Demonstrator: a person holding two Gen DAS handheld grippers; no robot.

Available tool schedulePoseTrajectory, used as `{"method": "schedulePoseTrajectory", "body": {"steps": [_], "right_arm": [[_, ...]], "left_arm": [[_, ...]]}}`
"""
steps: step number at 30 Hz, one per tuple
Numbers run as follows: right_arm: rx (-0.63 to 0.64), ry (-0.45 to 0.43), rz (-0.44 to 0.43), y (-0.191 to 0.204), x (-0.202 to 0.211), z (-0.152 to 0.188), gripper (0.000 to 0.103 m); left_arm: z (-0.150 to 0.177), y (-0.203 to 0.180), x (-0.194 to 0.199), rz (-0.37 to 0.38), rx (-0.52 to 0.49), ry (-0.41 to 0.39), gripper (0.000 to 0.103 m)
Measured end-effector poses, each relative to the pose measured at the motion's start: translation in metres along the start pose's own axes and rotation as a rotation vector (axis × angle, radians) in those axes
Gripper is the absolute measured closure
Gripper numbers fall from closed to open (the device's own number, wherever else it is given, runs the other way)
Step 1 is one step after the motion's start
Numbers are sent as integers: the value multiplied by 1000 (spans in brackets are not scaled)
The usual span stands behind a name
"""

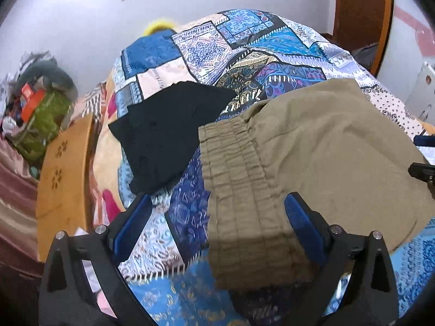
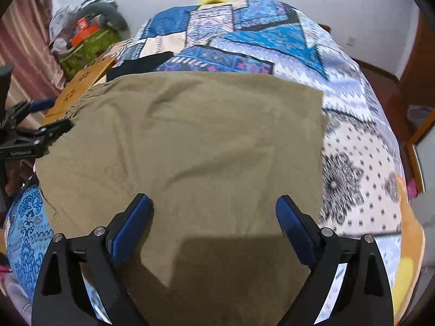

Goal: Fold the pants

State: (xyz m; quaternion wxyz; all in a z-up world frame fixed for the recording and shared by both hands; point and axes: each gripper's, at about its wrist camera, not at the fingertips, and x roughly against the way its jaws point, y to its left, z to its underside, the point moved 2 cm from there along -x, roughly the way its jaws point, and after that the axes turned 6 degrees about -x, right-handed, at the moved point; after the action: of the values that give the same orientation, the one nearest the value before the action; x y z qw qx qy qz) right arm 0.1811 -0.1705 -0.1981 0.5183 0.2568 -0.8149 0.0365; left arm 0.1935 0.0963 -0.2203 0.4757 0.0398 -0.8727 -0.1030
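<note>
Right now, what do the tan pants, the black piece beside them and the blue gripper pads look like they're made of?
Tan pants: likely matte woven cotton, softly creased, waistband gathered by elastic. Black garment: soft, dull fabric, too dark to tell the weave. Blue pads on the left gripper: smooth, probably rubber or plastic.

Pale wall (image 1: 81, 27), wooden door (image 1: 359, 8), pink curtain (image 2: 24, 35), patchwork-covered bed (image 2: 272, 38).

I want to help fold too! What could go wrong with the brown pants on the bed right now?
1. The black garment lies right beside the khaki pants waistband, so the open left gripper might pinch it too.
2. The pants show creases, and folding now could press them in.
3. The open right gripper might also grab the patchwork bedspread underneath.
</note>
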Motion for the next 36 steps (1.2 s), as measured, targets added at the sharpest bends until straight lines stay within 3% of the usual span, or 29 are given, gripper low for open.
{"method": "schedulePoseTrajectory", "body": {"steps": [6, 13, 21, 25, 30, 36], "right_arm": [[-72, 0, 31, -22, 14, 14, 11], [-105, -65, 77, -21, 36, 18, 12], [-17, -252, -25, 37, 76, -15, 12], [62, -250, -64, 66, 69, -20, 12], [163, -189, -70, 87, 46, -14, 22], [106, -97, -59, 80, 16, -8, 64]], "left_arm": [[6, 0, 10, 0, 32, -4, 4], [10, 15, 29, 13, 138, -5, 4], [18, 39, 36, 149, 369, 15, 4], [26, 39, 36, 206, 413, 30, 4], [37, 27, 36, 291, 425, 45, 4], [39, 4, 37, 394, 399, 71, 4]]}}
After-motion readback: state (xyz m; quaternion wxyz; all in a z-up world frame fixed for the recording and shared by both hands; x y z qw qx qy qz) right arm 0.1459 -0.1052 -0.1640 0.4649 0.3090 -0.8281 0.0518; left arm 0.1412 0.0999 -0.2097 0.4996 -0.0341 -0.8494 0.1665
